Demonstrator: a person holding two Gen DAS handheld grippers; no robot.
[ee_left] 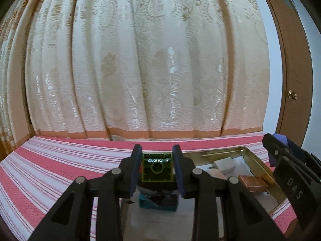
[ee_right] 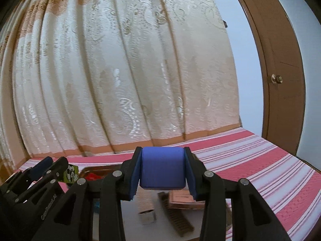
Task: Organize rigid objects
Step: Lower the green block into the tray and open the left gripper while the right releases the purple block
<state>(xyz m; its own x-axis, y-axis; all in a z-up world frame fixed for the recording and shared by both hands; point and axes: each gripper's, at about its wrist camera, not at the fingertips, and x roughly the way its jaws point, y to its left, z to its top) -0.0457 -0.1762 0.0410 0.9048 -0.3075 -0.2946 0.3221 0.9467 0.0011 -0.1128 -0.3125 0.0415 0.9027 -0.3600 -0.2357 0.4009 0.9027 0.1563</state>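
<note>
green translucent block (ee_left: 157, 167) clamped in left gripper (ee_left: 157, 168); blue block (ee_right: 162, 168) clamped in right gripper (ee_right: 162, 169).

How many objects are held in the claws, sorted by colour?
Green: 1, the green block in the left claw.
Blue: 1, the blue block in the right claw.
Total: 2

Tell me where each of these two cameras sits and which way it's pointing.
Left wrist: rides the left tool, looking forward past a gripped green block toward the curtain; right tool at right edge.
Right wrist: rides the right tool, gripping a blue block, facing the curtain and door; left tool lower left.
Shared: curtain, striped cloth, tray.
</note>
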